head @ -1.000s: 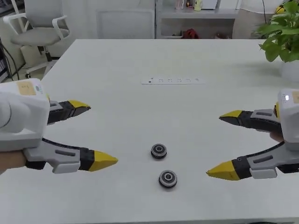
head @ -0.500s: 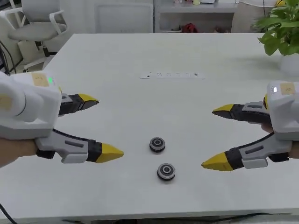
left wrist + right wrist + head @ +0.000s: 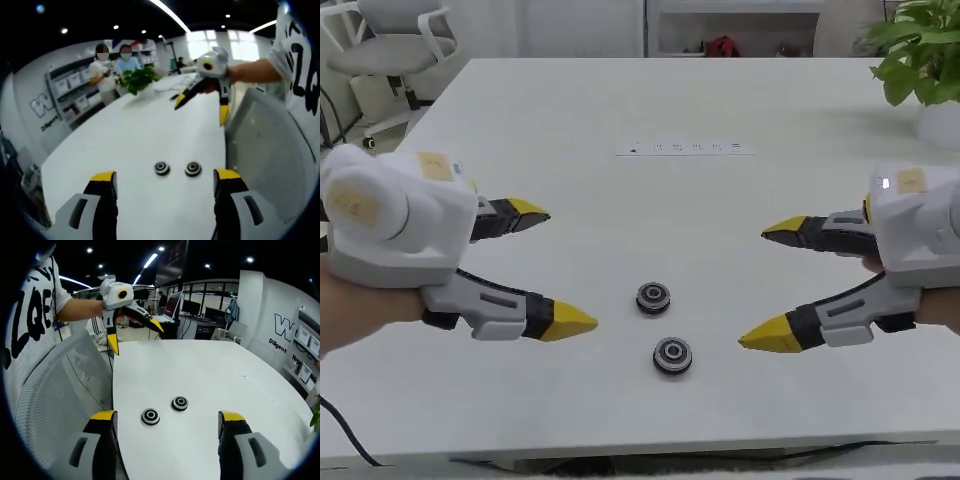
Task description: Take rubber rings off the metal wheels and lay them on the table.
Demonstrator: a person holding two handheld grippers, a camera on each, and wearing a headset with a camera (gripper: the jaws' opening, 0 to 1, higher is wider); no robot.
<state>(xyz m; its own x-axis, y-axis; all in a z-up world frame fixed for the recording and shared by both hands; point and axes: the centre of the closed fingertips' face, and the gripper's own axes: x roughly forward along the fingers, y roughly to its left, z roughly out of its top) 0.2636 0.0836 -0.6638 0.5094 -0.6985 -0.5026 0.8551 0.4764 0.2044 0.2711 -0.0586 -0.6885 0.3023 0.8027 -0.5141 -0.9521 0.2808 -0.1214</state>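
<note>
Two small metal wheels with black rubber rings lie on the white table: the far wheel [image 3: 653,298] and the near wheel [image 3: 672,355], close together near the front edge. In the left gripper view they are the left wheel [image 3: 162,168] and the right one [image 3: 193,169]; in the right gripper view one wheel [image 3: 150,416] sits beside the other [image 3: 179,403]. My left gripper [image 3: 558,268] stands open to the left of them, above the table. My right gripper [image 3: 768,286] is open on the right side. Nothing sits between either pair of jaws.
A flat white power strip [image 3: 685,149] lies further back on the table. A potted plant [image 3: 918,62] stands at the far right corner. An office chair [image 3: 390,50] is beyond the far left corner. Two people [image 3: 112,62] stand past the table's end.
Both grippers have come a little closer to the wheels from each side, staying open. The head camera has tilted, shifting the scene upward. The wheels have not moved.
</note>
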